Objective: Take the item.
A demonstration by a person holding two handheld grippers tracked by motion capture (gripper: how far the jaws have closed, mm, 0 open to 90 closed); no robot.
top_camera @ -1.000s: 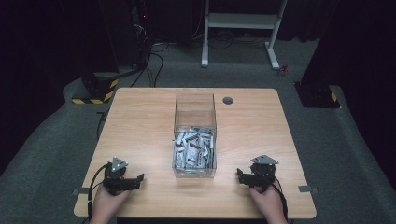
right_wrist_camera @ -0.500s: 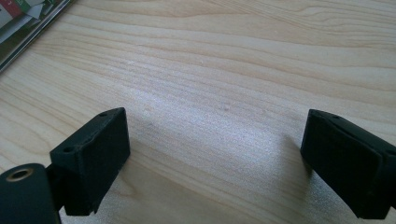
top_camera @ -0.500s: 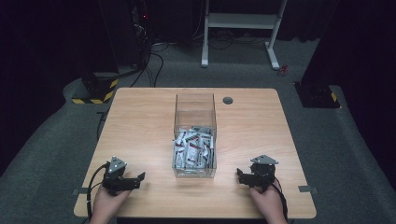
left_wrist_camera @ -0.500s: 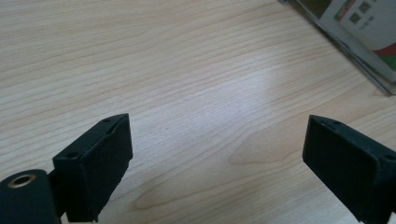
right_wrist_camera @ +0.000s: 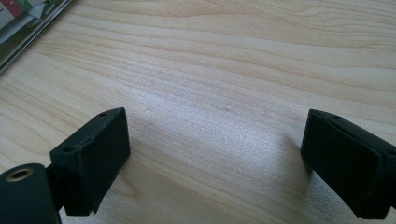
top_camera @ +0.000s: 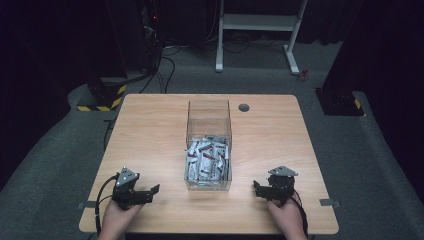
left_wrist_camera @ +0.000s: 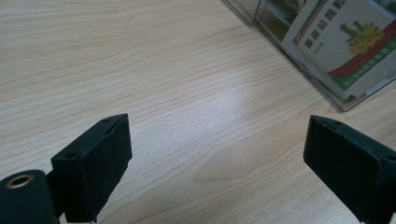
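Holding both grippers, left (top_camera: 150,192) and right (top_camera: 259,188), spread and empty, we see the box (top_camera: 208,127) centred between them, left slightly nearer

Wooden table (top_camera: 150,130) on grey carpet (top_camera: 50,165). Round grommet (top_camera: 244,107) near its far edge. White frame legs (top_camera: 292,37) and black cables (top_camera: 165,65) stand beyond.

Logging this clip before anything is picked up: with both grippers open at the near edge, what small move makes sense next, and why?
Probably raise the left gripper toward the clear box of packets. Both it and the right gripper are open, empty and low on the table, and the box's open top is the only way in.
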